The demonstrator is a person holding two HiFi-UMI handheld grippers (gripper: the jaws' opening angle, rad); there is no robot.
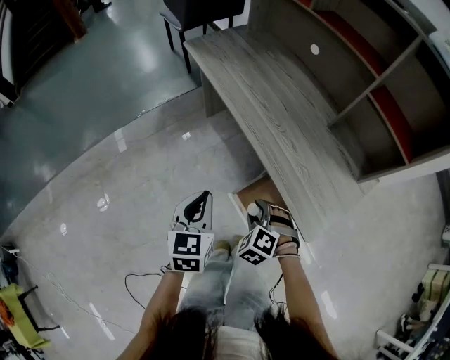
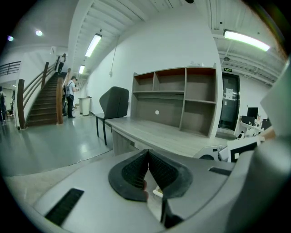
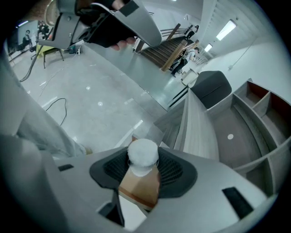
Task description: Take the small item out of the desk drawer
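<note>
A small white round item sits between the jaws of my right gripper, which is shut on it. In the right gripper view the white item stands up between the dark pads, above the brown inside of the open drawer. The drawer juts out from under the grey wooden desk, just beyond the right gripper. My left gripper hangs to the left over the floor, its pads pressed together with nothing in them.
A shelf unit with open compartments stands on the desk's far side. A dark chair stands at the desk's far end. A thin cable lies on the pale floor near my feet. Stairs rise far off.
</note>
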